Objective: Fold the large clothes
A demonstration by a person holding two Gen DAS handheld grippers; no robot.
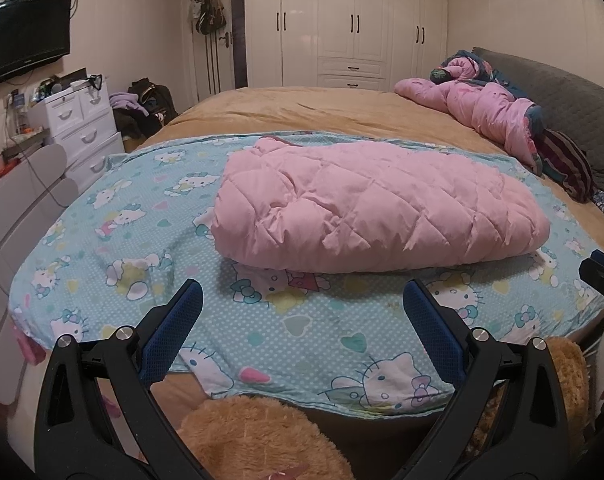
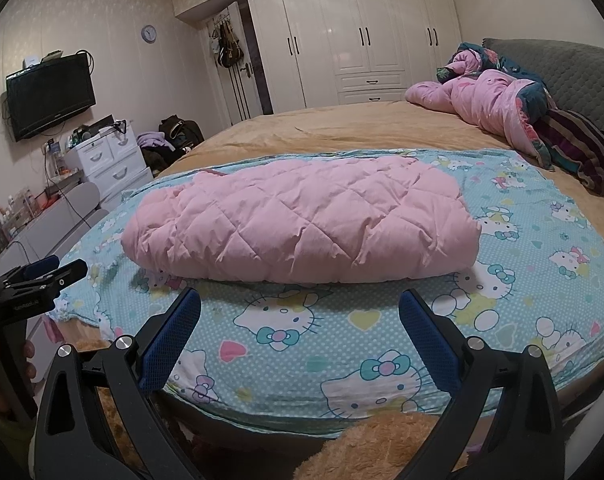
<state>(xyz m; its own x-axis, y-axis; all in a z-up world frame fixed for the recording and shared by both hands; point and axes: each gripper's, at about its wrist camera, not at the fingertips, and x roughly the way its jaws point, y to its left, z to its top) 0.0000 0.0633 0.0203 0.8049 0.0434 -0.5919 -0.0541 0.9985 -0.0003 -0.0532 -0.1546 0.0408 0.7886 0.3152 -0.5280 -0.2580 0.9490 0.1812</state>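
Note:
A pink quilted jacket (image 1: 366,212) lies folded into a thick bundle on a blue cartoon-cat sheet (image 1: 281,328) spread over the bed. It also shows in the right wrist view (image 2: 302,224), on the same sheet (image 2: 342,340). My left gripper (image 1: 302,300) is open and empty, held back from the jacket's near edge, above the sheet. My right gripper (image 2: 299,308) is open and empty, just short of the jacket's near edge. The left gripper's tip shows at the left of the right wrist view (image 2: 57,272).
A rumpled pink duvet (image 1: 482,108) and a striped pillow (image 1: 566,160) lie at the bed's far right by the grey headboard (image 1: 574,108). White drawers (image 1: 81,128) and a TV (image 1: 25,36) stand left. Brown plush fabric (image 1: 257,440) sits below the grippers.

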